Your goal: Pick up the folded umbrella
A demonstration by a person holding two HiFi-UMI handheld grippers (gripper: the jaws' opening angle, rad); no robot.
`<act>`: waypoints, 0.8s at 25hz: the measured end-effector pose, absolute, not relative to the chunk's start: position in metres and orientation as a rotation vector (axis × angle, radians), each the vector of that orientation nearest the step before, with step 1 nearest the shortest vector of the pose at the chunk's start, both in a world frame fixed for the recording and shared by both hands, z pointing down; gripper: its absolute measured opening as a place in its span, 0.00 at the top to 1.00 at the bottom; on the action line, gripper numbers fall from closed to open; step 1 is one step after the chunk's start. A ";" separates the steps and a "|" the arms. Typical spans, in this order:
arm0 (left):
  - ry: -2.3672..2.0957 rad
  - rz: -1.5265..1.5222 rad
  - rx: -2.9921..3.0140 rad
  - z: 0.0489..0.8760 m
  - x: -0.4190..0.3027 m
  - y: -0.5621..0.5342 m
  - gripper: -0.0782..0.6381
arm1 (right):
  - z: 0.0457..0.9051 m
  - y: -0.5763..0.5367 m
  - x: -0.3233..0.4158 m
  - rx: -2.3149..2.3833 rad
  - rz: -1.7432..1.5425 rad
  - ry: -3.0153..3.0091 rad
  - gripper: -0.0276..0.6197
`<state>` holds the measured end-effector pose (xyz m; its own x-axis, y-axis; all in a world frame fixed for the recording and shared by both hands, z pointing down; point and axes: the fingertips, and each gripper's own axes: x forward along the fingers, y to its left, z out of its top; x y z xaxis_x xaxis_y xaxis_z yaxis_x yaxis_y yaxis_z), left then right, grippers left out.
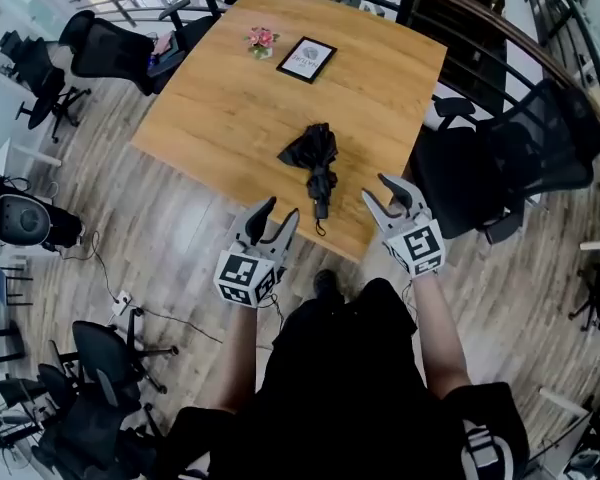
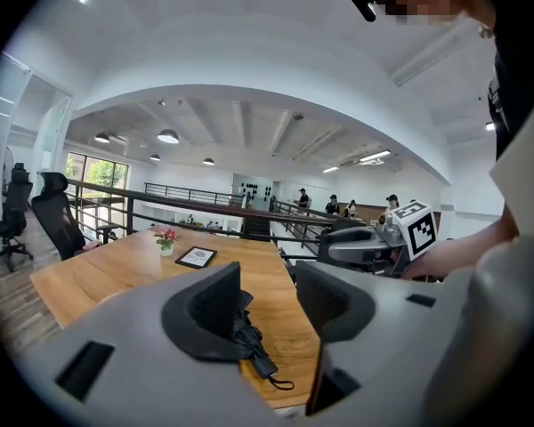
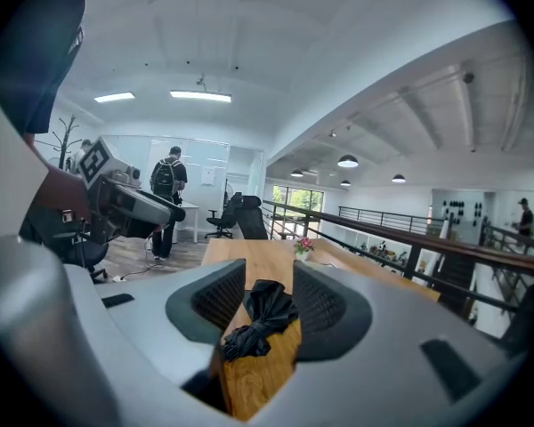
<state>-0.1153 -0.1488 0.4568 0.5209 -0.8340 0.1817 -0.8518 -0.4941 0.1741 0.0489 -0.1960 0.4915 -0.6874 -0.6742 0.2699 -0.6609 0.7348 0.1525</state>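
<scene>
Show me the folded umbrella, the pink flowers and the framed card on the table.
folded umbrella (image 1: 313, 156), head view, on its bunched black canopy.
pink flowers (image 1: 262, 38), head view, on the blossoms.
framed card (image 1: 307, 59), head view, on its pale middle.

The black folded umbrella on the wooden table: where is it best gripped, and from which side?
Probably the slim handle end of the black folded umbrella, which points toward the near edge of the wooden table. Approach from that edge; the bunched fabric behind is bulky and loose.

Grey left claw (image 1: 280, 211), grey right claw (image 1: 376, 187), black-and-white marker cubes (image 1: 246, 279), black clothes (image 1: 340, 368)
</scene>
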 end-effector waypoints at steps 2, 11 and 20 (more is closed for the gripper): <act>-1.415 0.110 2.527 0.457 -0.117 -0.154 0.61 | 0.493 -0.197 0.047 1.049 -0.055 -2.628 0.68; -1.394 0.126 2.516 0.469 -0.109 -0.165 0.61 | 0.507 -0.206 0.052 1.050 -0.027 -2.621 0.68; -1.434 0.139 2.442 0.486 -0.092 -0.191 0.61 | 0.517 -0.243 0.064 0.990 -0.001 -2.623 0.68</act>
<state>-0.0921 -0.1911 0.4861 0.4954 -0.8362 0.2351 -0.8658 -0.4535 0.2115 0.0641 -0.2428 0.5173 -0.7013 -0.6421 0.3096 -0.6420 0.7577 0.1174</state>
